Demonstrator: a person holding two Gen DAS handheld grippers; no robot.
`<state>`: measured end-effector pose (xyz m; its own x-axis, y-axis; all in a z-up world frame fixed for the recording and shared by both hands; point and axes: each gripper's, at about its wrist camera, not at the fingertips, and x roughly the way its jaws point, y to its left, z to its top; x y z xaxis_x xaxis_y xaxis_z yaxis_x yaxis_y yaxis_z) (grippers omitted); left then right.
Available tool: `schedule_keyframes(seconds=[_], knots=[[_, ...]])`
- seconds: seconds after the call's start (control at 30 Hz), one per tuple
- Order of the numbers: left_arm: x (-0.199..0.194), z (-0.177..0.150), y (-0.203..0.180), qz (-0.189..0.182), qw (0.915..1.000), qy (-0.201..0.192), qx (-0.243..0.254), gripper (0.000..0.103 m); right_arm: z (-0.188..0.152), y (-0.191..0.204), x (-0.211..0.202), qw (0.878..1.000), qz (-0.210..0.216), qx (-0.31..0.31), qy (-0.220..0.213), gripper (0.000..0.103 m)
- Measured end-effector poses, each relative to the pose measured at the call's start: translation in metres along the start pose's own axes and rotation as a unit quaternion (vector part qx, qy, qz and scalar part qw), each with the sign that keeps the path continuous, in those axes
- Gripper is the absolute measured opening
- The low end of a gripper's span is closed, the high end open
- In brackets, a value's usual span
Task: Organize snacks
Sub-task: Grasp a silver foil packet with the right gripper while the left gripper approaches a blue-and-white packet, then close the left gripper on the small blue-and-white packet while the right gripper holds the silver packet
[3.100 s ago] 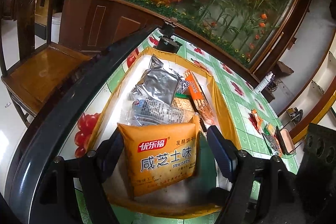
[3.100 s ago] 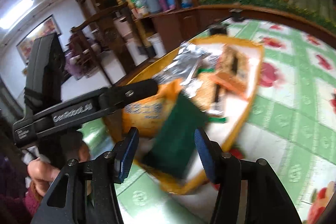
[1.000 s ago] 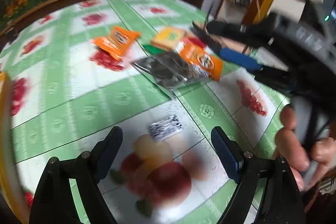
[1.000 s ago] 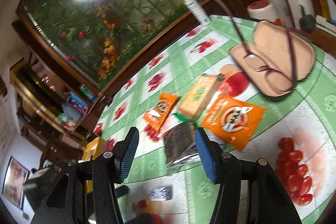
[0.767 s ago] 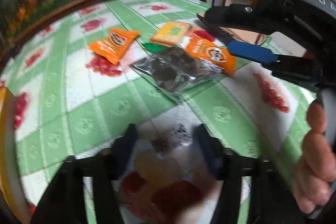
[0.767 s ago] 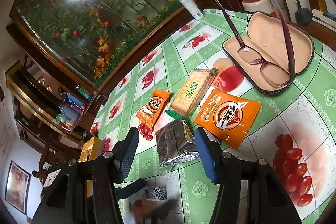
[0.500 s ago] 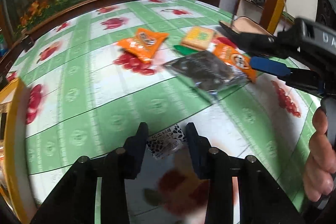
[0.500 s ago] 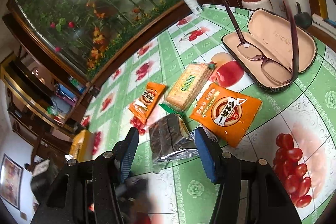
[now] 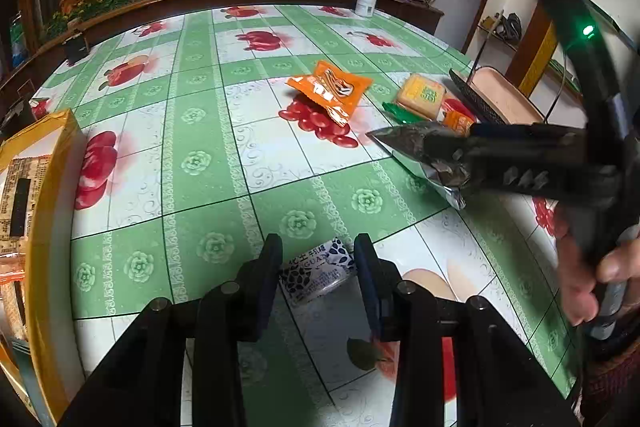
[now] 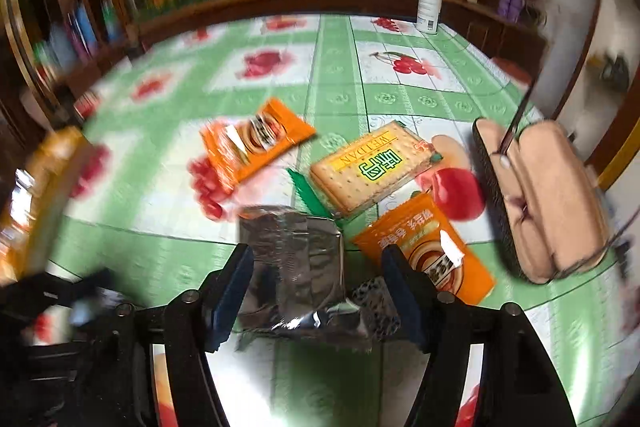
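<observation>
1. Snacks remain scattered on the green fruit-print tablecloth (image 9: 208,163): two orange packets (image 10: 256,143), a biscuit pack (image 10: 372,167) and a silver foil pack (image 10: 296,259); we see the yellow tray (image 9: 48,195) at far left already holding some.
2. We judge the sorting partly done.
3. Our left gripper (image 9: 318,267) is clamped on a small black-and-white sachet (image 9: 316,271), low over the cloth.
4. Our right gripper (image 10: 316,283), jaws just opening, straddles the foil pack without pressing it; the glasses case (image 10: 552,203) lies right.
</observation>
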<state>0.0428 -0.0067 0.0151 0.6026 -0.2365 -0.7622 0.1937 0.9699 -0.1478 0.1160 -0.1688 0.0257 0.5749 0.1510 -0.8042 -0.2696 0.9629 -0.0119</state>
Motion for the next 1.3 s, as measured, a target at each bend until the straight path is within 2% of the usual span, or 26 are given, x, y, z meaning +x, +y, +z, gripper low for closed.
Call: schedule_keyframes(seconds=[0.07, 0.13, 0.2, 0.33, 0.43, 0.6, 1.3], knots=[[-0.001, 0.001, 0.003, 0.0, 1.0, -0.001, -0.008, 0.036, -0.001, 0.008, 0.005, 1.0, 0.013, -0.011, 0.004, 0.07], [-0.001, 0.001, 0.006, 0.002, 0.9999, 0.0, -0.015, 0.036, -0.008, 0.019, 0.014, 0.999, -0.006, -0.035, 0.011, 0.067], [0.0, 0.002, 0.009, 0.001, 0.9997, 0.002, -0.024, 0.036, -0.012, 0.025, 0.014, 0.999, -0.002, -0.048, 0.001, 0.064], [-0.003, 0.004, 0.012, -0.001, 0.9995, -0.006, -0.032, 0.036, -0.013, 0.023, 0.004, 0.999, 0.01, -0.033, -0.031, 0.063], [-0.007, 0.004, 0.013, -0.006, 0.9991, -0.015, -0.038, 0.036, -0.012, 0.022, -0.01, 0.997, 0.043, -0.013, -0.058, 0.064], [-0.008, 0.005, 0.014, -0.005, 0.999, -0.019, -0.042, 0.036, -0.013, 0.028, -0.019, 0.995, 0.055, -0.013, -0.081, 0.064], [-0.013, 0.006, 0.016, 0.002, 0.9986, -0.026, -0.046, 0.036, -0.017, 0.028, -0.015, 0.996, 0.062, -0.006, -0.071, 0.064]])
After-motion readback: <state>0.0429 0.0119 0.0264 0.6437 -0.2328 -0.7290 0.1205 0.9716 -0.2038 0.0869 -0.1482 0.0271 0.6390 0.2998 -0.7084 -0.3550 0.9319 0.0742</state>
